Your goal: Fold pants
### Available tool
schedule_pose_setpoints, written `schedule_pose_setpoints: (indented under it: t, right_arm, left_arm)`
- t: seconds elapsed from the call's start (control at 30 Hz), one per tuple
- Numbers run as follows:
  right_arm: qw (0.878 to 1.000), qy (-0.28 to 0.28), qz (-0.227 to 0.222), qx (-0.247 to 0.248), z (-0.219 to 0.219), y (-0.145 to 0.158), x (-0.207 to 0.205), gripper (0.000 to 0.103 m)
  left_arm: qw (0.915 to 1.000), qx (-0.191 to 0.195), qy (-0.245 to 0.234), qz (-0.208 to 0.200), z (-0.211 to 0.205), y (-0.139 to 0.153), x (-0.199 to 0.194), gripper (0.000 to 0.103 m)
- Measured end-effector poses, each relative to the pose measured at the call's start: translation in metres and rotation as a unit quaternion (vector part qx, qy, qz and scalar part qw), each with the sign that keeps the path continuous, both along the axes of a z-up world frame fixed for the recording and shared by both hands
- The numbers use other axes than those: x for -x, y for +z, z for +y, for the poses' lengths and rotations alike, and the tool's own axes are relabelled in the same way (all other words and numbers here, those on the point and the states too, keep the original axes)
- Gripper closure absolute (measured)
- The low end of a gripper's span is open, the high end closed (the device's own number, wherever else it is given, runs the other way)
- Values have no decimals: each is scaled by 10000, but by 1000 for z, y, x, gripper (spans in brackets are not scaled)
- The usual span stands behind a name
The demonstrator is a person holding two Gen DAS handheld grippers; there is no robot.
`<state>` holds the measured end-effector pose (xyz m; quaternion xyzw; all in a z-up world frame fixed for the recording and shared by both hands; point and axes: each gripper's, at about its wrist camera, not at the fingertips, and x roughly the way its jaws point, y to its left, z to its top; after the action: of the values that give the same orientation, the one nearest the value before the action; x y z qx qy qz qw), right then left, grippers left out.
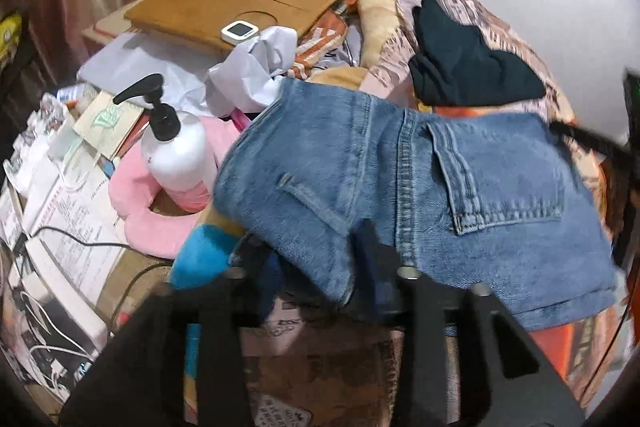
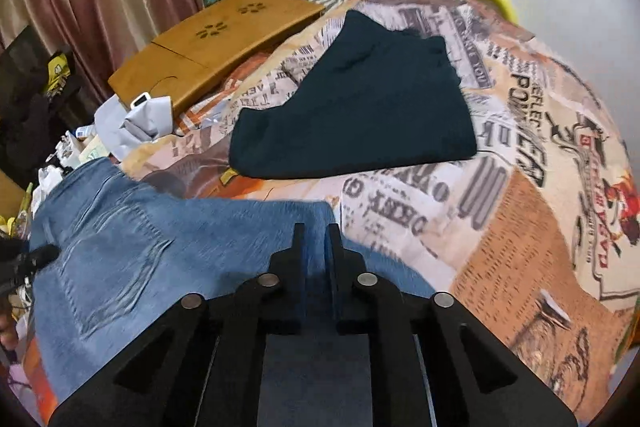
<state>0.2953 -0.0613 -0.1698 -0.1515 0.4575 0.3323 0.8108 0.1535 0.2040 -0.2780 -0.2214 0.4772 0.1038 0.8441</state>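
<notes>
The denim pants [image 1: 420,195] lie folded on the bed [image 2: 500,211], back pocket up; the right tool [image 2: 316,239] is clamped on their edge, fingers nearly together; the left tool [image 1: 360,247] appears closed on the opposite edge, though fabric hides its tips; a dark garment [image 2: 360,107] lies just beyond the pants; a pump bottle [image 1: 176,151] stands at the bedside.

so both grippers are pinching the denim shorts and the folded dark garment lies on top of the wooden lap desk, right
Not quite. The dark garment lies on the printed bedspread, beside the wooden lap desk, as the right wrist view shows. Both hand-held grippers do pinch the denim shorts.
</notes>
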Motion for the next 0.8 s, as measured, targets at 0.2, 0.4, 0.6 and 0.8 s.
schedule_pose_setpoints:
  t: [0.2,0.4,0.6,0.8]
  right_arm:
    - [9994,180,174,-226,-19,7,43,64]
    - [9994,66,298,-156,-44,-5,83,64]
    - [9940,-321,797,-675,-83,2,96,56]
    - [9903,-1170,274,-703,-125,12,81,47]
  left_arm:
    - [9977,656,98,135,24,-3,-11,57]
    - [9996,149,211,-127,27,11,-10,84]
    - [9976,-673,-111,109,9,4,-5,83]
    - [9971,-711,34,251,8,12,12,74]
